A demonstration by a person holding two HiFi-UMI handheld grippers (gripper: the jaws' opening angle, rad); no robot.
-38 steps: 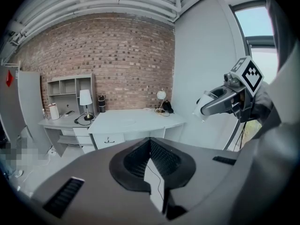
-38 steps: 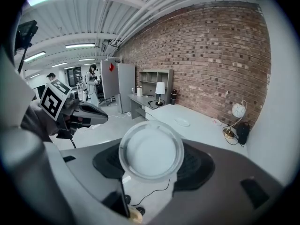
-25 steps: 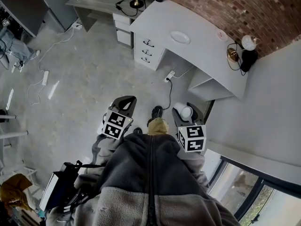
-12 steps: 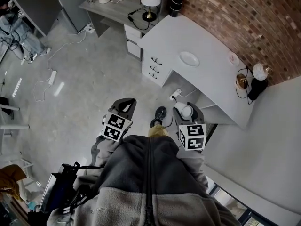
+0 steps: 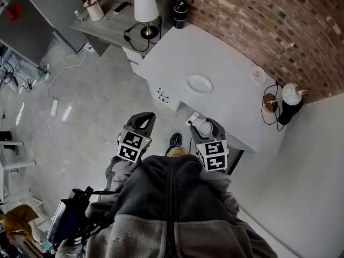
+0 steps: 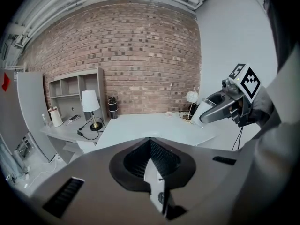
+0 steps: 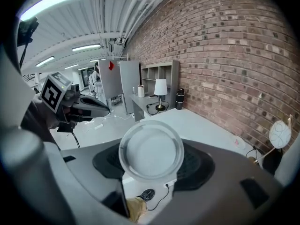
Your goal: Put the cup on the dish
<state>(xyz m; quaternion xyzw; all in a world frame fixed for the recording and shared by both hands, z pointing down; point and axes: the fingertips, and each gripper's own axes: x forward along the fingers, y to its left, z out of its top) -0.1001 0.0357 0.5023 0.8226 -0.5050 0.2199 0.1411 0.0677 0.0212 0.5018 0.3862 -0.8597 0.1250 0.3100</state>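
Observation:
A white round dish (image 5: 199, 83) lies on the white desk (image 5: 228, 98), ahead of both grippers. My right gripper (image 5: 207, 129) is shut on a pale cup (image 5: 205, 127) and hovers at the desk's near edge, short of the dish. In the right gripper view the cup (image 7: 151, 151) fills the gap between the jaws, its round rim facing the camera. My left gripper (image 5: 138, 123) hangs over the floor to the left of the desk, its jaws together with nothing in them (image 6: 151, 156).
A table lamp (image 5: 145, 9) and a black tumbler (image 5: 180, 12) stand at the desk's far left. A small pink saucer (image 5: 258, 74) and a globe lamp (image 5: 292, 94) sit by the brick wall. Cables (image 5: 54, 104) trail over the floor on the left.
The desk and dish have come nearer to the grippers in the head view. Both grippers keep their pose, the cup still in the right one.

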